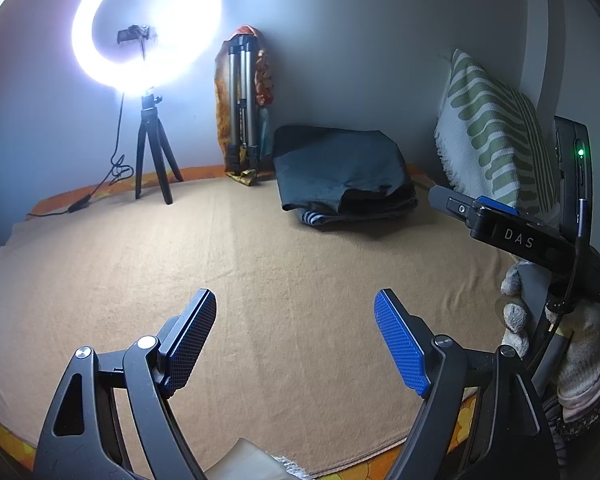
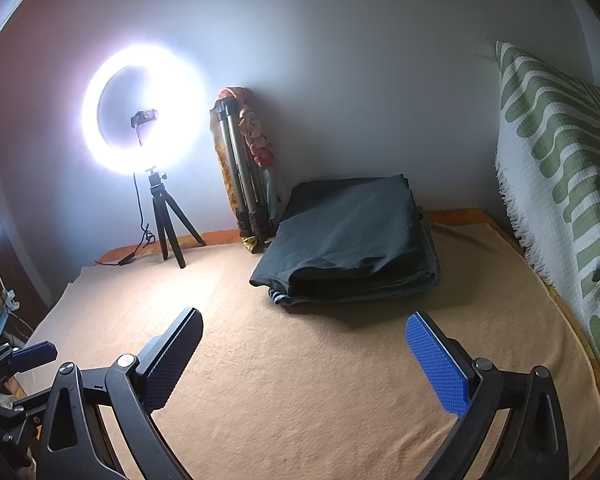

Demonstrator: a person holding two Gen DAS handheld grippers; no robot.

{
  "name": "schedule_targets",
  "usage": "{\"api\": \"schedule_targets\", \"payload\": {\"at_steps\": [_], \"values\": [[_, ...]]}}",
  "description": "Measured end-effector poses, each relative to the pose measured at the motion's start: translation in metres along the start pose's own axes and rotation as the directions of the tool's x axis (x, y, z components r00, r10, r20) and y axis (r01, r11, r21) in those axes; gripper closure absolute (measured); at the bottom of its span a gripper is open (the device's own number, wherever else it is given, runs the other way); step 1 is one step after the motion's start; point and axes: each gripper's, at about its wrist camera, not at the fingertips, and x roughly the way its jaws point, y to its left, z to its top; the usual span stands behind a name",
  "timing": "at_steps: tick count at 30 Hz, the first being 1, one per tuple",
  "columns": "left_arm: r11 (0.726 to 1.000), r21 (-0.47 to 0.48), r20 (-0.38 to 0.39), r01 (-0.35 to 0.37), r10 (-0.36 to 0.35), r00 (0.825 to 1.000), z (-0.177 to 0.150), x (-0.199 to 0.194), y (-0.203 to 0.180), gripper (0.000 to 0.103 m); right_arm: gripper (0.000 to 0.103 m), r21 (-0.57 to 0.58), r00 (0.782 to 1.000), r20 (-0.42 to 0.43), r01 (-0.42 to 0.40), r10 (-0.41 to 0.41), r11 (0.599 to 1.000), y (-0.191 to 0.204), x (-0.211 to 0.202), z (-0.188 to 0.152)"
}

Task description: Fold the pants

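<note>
Hovering over the tan blanket (image 1: 260,280), the left gripper (image 1: 296,344) has its jaws spread wide, nothing between them. Right gripper (image 2: 304,360) the same: jaws wide, empty, above the blanket (image 2: 300,380). Folded dark pants (image 2: 348,236) lie well ahead of the right jaws, slightly right of center, on top of other folded cloth; in the left view the pants (image 1: 340,168) sit far ahead, right of the jaws. Ring light (image 1: 146,20) on a small tripod stands ahead-left, striped pillow (image 2: 556,168) at far right.
</note>
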Motion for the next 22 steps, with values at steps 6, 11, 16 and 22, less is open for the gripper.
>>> {"api": "schedule_targets", "payload": {"at_steps": [6,11,16,22], "values": [[1.0,-0.004,-0.006,-0.002,0.002,1.0,-0.0006,0.0017,-0.0001,0.021,0.0,0.001,1.0,-0.001,-0.001,0.001,1.0,0.0011,-0.0002,-0.0001],[1.0,-0.002,-0.005,-0.001,0.001,1.0,0.0001,0.0022,-0.0001,0.021,0.0,-0.002,1.0,-0.002,-0.003,0.003,1.0,0.002,0.0003,-0.0005],[1.0,0.002,-0.001,-0.007,0.007,1.0,-0.0011,0.0015,-0.0001,0.021,0.0,-0.003,1.0,-0.002,-0.005,0.005,1.0,0.0028,-0.0002,-0.0014],[1.0,0.004,0.001,-0.013,0.013,1.0,-0.0023,0.0017,0.0,0.021,0.0,-0.003,1.0,-0.008,-0.008,0.008,1.0,0.0036,0.0014,-0.0016]]}}
